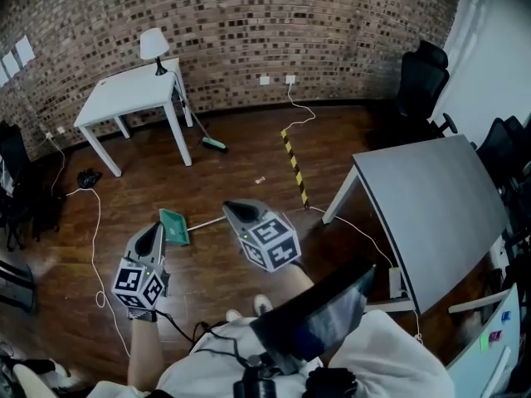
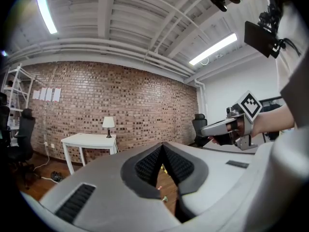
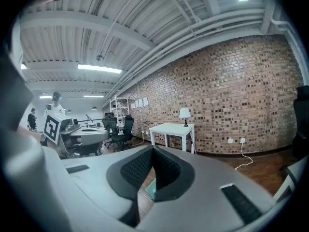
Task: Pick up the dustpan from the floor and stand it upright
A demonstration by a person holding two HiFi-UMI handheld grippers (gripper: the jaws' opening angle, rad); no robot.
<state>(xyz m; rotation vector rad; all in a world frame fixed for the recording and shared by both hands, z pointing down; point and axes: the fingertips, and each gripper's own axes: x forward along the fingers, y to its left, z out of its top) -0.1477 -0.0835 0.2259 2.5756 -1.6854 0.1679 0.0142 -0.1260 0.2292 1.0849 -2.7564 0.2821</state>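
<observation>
The green dustpan lies flat on the wooden floor in the head view, its pale handle running to the right. My left gripper hangs just left of the pan, jaws shut and empty. My right gripper hovers over the handle's end, also shut with nothing in it. In the right gripper view a sliver of the dustpan shows below the closed jaws, and the left gripper is at the left. In the left gripper view the closed jaws point toward the brick wall, with the right gripper at the right.
A white table with a lamp stands at the back left, a broom leaning by its leg. A grey table fills the right. Yellow-black tape, cables and office chairs are around the floor.
</observation>
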